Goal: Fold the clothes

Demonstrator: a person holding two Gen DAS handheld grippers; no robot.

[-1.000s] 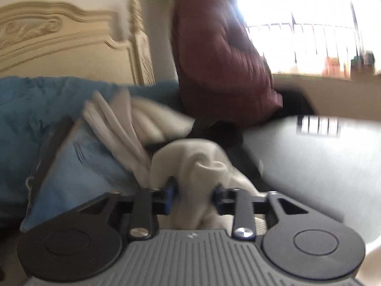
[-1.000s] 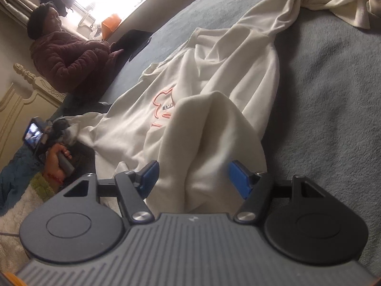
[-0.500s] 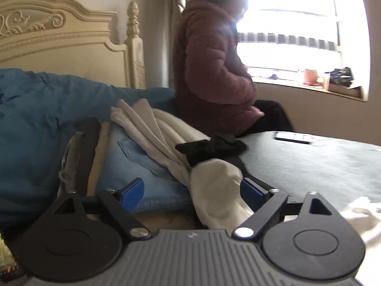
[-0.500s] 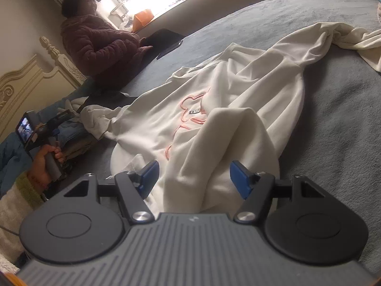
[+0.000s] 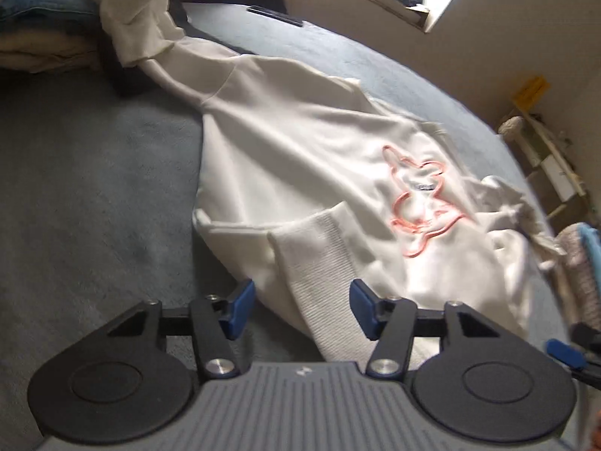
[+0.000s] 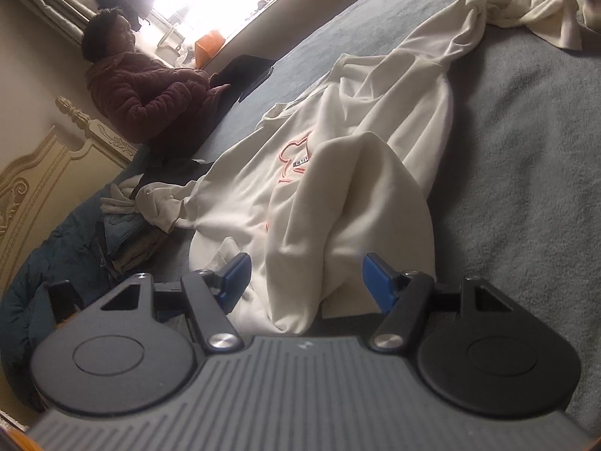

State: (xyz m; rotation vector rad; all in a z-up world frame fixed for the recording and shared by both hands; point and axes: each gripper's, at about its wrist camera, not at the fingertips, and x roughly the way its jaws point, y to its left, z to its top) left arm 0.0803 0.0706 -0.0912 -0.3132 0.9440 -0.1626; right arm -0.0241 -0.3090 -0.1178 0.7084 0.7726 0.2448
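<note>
We have the cream sweatshirt spread front-up across the grey bed, sleeves still flung out. Our left tool, its jaws just narrowed, brackets the ribbed hem without pinching it. Our right tool straddles a raised fold, pads clear of it. Next, we judge, both must close on the cloth and fold it over.
</note>
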